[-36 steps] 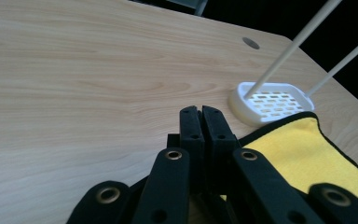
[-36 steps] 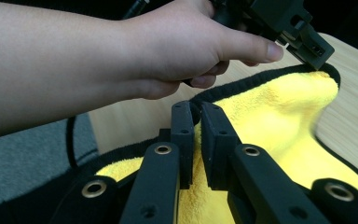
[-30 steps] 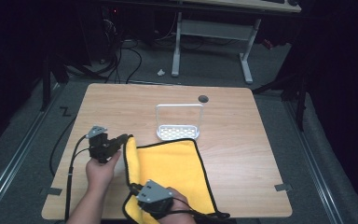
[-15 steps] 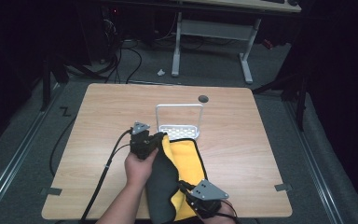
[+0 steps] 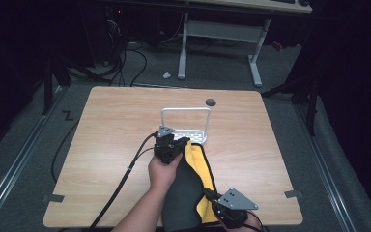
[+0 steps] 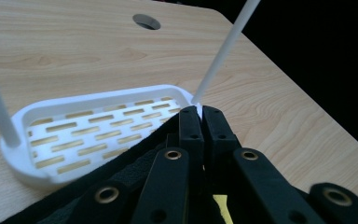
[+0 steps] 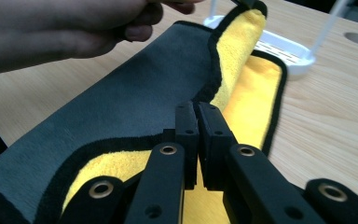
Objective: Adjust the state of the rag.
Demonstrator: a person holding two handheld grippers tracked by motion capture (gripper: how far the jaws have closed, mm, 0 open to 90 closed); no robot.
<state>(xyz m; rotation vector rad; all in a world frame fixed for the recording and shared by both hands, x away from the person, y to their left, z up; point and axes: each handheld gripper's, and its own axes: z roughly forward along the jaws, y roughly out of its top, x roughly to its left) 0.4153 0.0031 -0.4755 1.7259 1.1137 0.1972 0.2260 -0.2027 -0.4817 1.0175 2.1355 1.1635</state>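
Cloth (image 5: 191, 193), grey on one face and yellow on the other with a black hem, lies at the near middle of the wooden table (image 5: 116, 125), folded lengthwise so the grey face covers most of the yellow. Its far corner is pinched in the left gripper (image 5: 171, 145), whose jaws are pressed together on the hem just beside the near rim of a white slotted tray (image 5: 193, 133). In the left gripper view the tray (image 6: 93, 126) sits right in front of the closed jaws, its two thin white handle posts rising on either side. The right gripper (image 5: 224, 210) is at the near edge of the table, right of the cloth, its jaws clamped on the near hem; in the right gripper view the grey fold (image 7: 130, 88) curls over the yellow pile toward the far end, where a hand (image 7: 65, 28) is seen.

The tabletop is pale wood grain with a round hole (image 5: 210, 102) near its far edge. Beyond it the room is dark: grey carpet, a tangle of black cables (image 5: 125, 53) at far left, and the white legs of another desk (image 5: 220, 43).
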